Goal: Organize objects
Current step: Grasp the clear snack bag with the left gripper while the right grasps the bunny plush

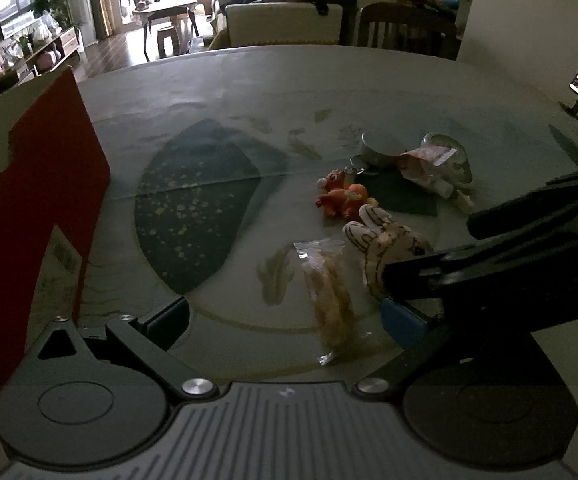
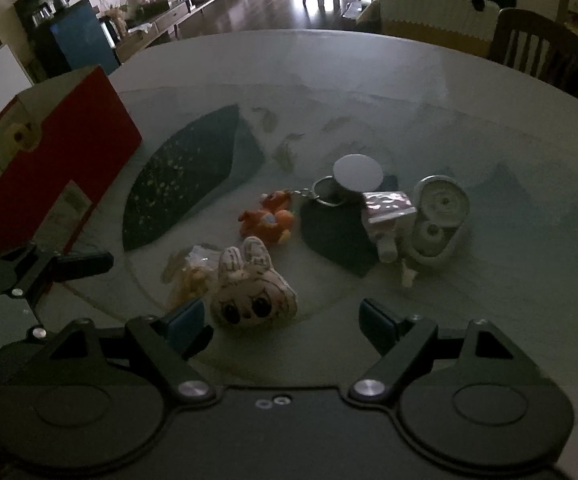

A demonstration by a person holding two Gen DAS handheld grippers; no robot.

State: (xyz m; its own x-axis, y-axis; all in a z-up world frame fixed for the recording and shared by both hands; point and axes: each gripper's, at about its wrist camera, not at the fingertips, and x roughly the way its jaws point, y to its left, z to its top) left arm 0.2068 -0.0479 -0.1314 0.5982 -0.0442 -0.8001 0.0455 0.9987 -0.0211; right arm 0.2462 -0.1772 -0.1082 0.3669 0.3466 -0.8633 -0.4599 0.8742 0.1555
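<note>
dim round table (image 2: 369,80); both grippers, left (image 1: 285,316) and right (image 2: 281,320), gape wide, empty. right jaws straddle the bunny (image 2: 253,288) and may nudge the snack (image 2: 193,276) touching it

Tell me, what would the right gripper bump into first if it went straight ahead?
Probably the plush bunny head. It lies just past the open right gripper, nearer its left finger; depth is hard to judge.

Left gripper (image 1: 285,314): black linkage arms, silver pivot screws, blue-padded jaws, ribbed grey housing. Right gripper (image 2: 283,322): same black build, blue pads.
</note>
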